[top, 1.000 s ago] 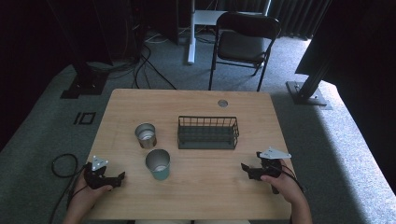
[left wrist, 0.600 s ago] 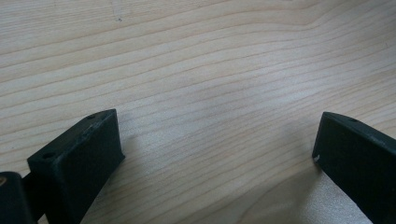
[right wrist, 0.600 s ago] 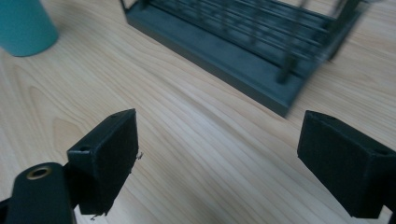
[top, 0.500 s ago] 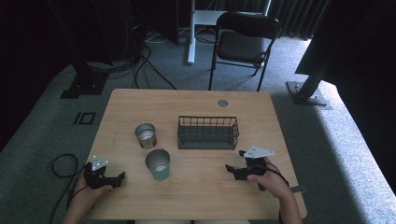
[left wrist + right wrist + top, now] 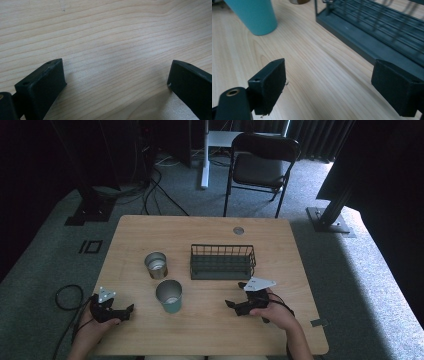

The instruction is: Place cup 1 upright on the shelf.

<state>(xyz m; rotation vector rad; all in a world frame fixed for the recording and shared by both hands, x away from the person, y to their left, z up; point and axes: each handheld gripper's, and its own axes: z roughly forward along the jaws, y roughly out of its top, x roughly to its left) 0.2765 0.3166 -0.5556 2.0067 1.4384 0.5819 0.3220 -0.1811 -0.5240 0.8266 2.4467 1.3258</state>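
A teal cup (image 5: pixel 169 296) stands upright near the table's front middle, with a silver metal cup (image 5: pixel 156 265) just behind it to the left. A dark wire basket (image 5: pixel 222 262) sits right of both. My right gripper (image 5: pixel 234 295) hovers in front of the basket, pointing left toward the teal cup, open and holding nothing. In the right gripper view its jaws (image 5: pixel 328 75) stand wide apart over bare wood, with the teal cup (image 5: pixel 254 15) ahead on the left and the basket (image 5: pixel 372 32) on the right. My left gripper (image 5: pixel 125 311) rests at the front left, open (image 5: pixel 116 75) over bare wood.
The wooden table (image 5: pixel 200 230) has a round cable grommet (image 5: pixel 238 230) near its far edge. Behind the table stands a black folding chair (image 5: pixel 262 165). Cables lie on the grey carpet at the left (image 5: pixel 65 295).
My right gripper has moved left from the table's right side to a spot in front of the basket, nearer the teal cup. The left gripper has stayed put.
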